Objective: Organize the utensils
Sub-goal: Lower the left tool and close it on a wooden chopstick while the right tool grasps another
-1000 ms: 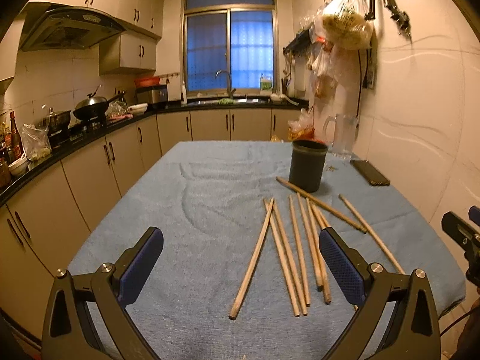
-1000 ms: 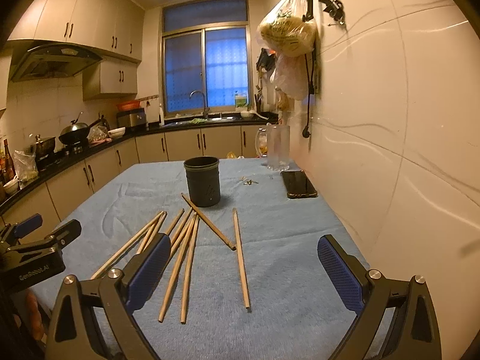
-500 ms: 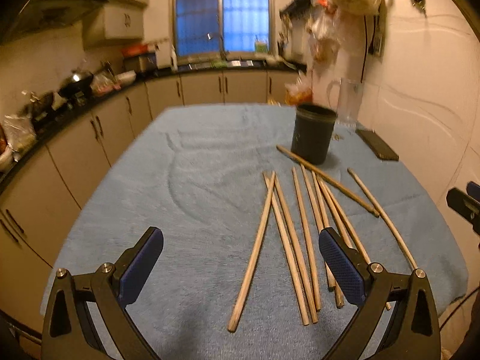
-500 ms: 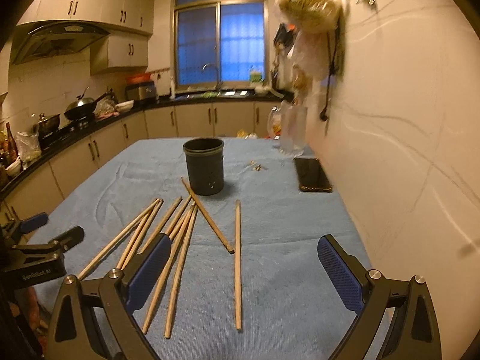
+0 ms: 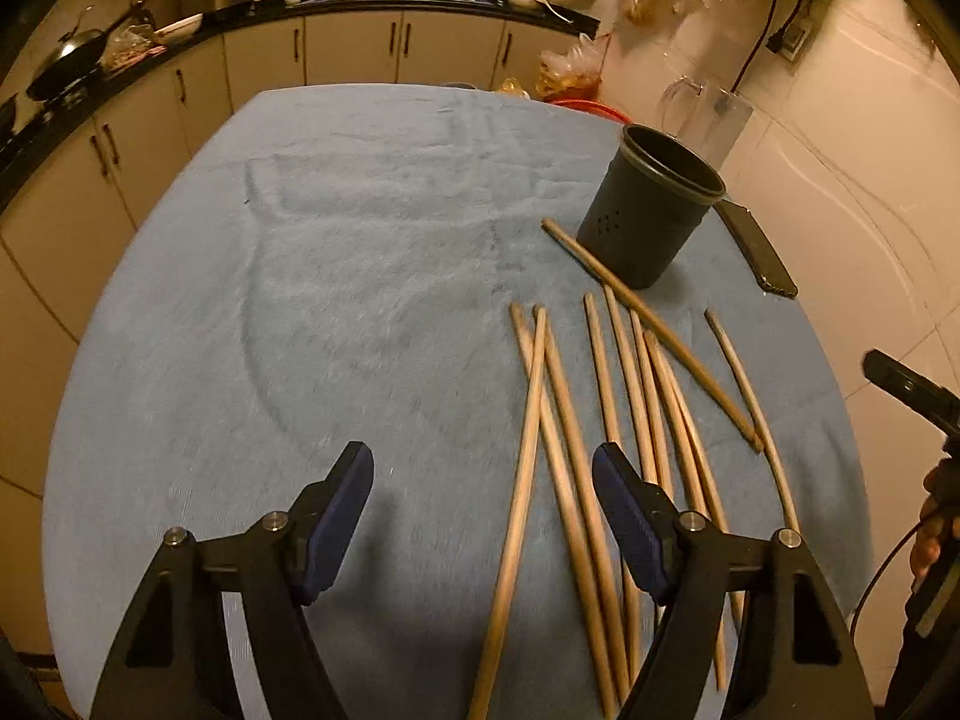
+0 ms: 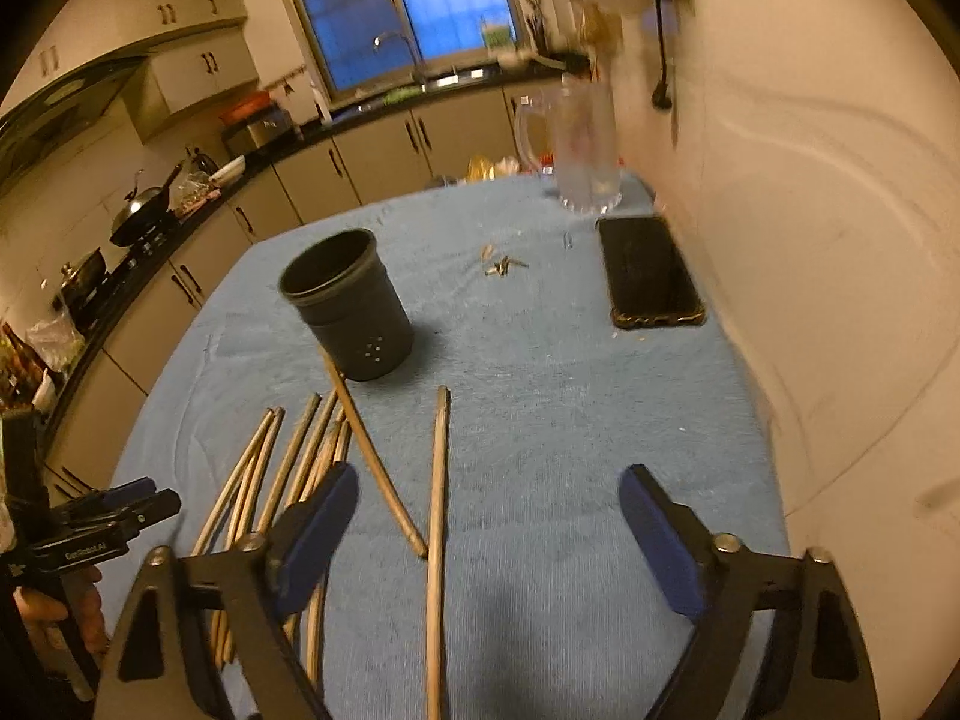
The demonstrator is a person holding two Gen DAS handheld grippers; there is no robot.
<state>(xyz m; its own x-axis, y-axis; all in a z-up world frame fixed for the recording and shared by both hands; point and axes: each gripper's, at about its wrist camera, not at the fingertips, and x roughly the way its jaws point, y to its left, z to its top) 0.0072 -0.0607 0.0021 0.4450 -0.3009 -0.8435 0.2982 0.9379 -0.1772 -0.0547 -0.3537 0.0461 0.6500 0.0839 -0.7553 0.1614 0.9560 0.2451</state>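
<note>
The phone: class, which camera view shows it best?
The right wrist view: the phone lies flat with its whole dark face visible, beside the wall. The left wrist view catches only a thin edge-on sliver behind the black cup.

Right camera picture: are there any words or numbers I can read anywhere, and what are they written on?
"GenRobot.AI": white letters on the side of the left gripper, at the left edge of the right wrist view.
Bottles on the counter: labels too small and blurred to read.
Black cup, phone, chopsticks: no writing shows.
</note>
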